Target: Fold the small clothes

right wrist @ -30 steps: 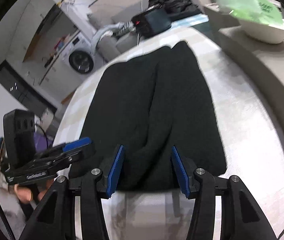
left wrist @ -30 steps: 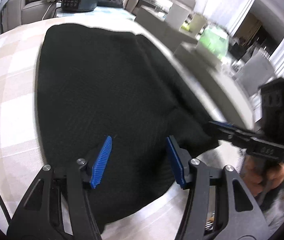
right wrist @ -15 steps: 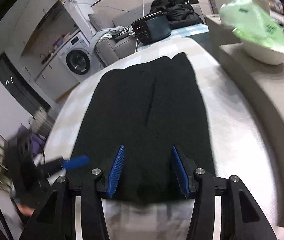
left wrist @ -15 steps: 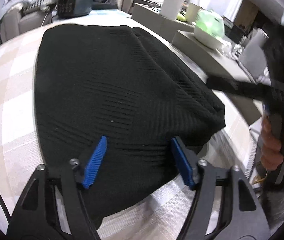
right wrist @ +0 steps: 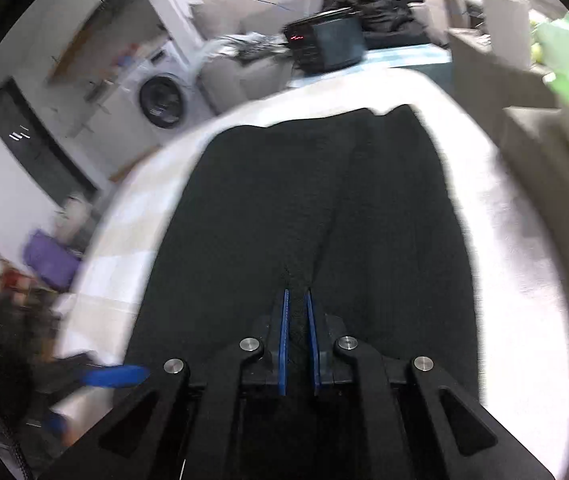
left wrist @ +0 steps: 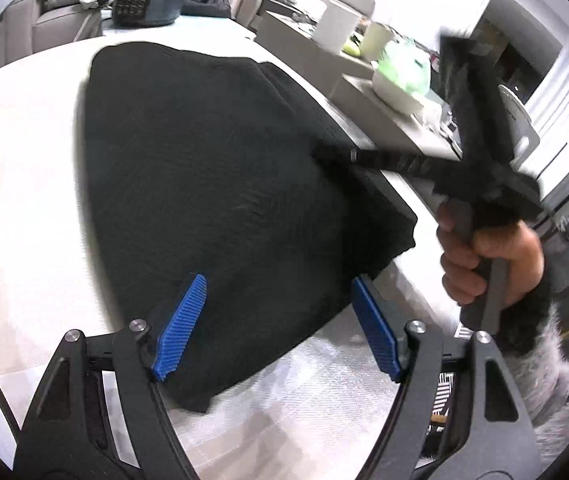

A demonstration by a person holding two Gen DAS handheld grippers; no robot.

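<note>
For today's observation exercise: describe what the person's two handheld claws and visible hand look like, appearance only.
The left claw has black angular arms with triangular cut-outs, silver pivot bolts and ribbed blue finger pads. The right claw matches: black frame, silver bolts, thin blue pads. The bare right hand grips a grey handle; its sleeve is fuzzy, dark and grey.

Black knit garment (left wrist: 212, 184) — flat, near hem pinched.

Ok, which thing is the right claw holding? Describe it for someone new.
Find the pale checked table. Spread flat across it lies a black knitted garment, the only dark cloth on that surface; the right claw pinches its near edge.
</note>
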